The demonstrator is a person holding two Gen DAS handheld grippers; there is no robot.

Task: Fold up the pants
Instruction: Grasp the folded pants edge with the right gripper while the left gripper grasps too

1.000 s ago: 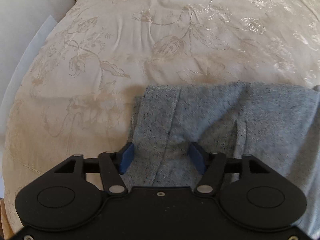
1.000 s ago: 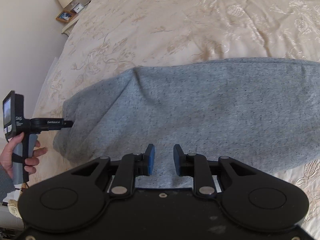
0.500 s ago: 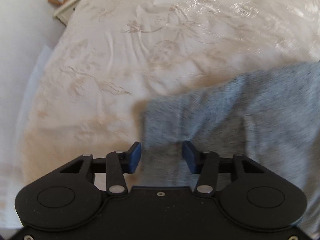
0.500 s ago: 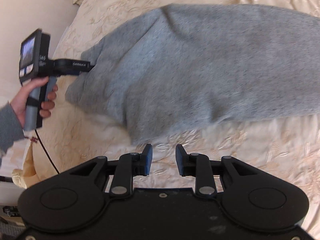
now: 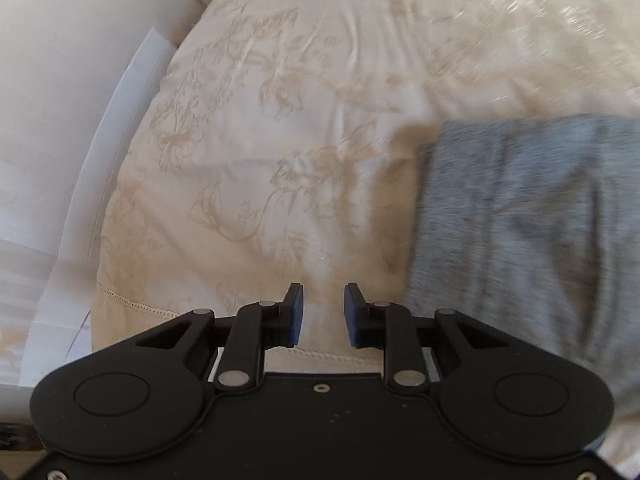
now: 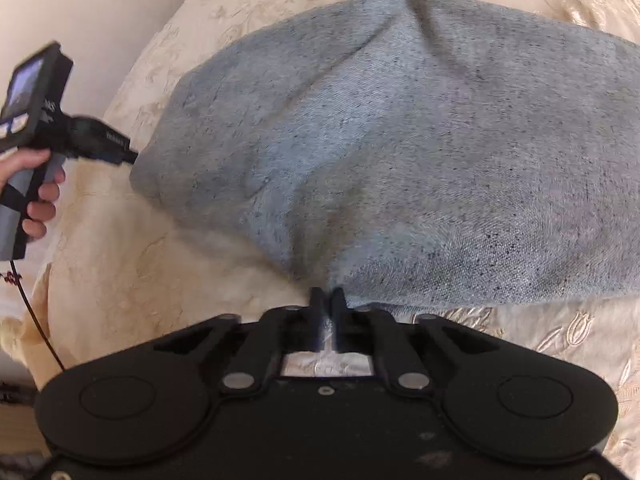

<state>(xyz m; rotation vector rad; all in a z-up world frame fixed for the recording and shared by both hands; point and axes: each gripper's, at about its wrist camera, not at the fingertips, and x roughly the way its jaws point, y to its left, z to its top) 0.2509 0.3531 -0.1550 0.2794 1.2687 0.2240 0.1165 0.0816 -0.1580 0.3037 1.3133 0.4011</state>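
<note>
One pants edge, R gripper pinching

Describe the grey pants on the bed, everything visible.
The grey pants are a speckled, heathered knit, like sweatpant fabric, lying folded in a thick, softly creased bundle on the cream embroidered bedspread. The right claw is shut on their near edge, pinching a small peak of cloth. The left claw is closing over bare bedspread with nothing between its pads; in the right wrist view it sits at the pants' left end, though contact is unclear.
</note>
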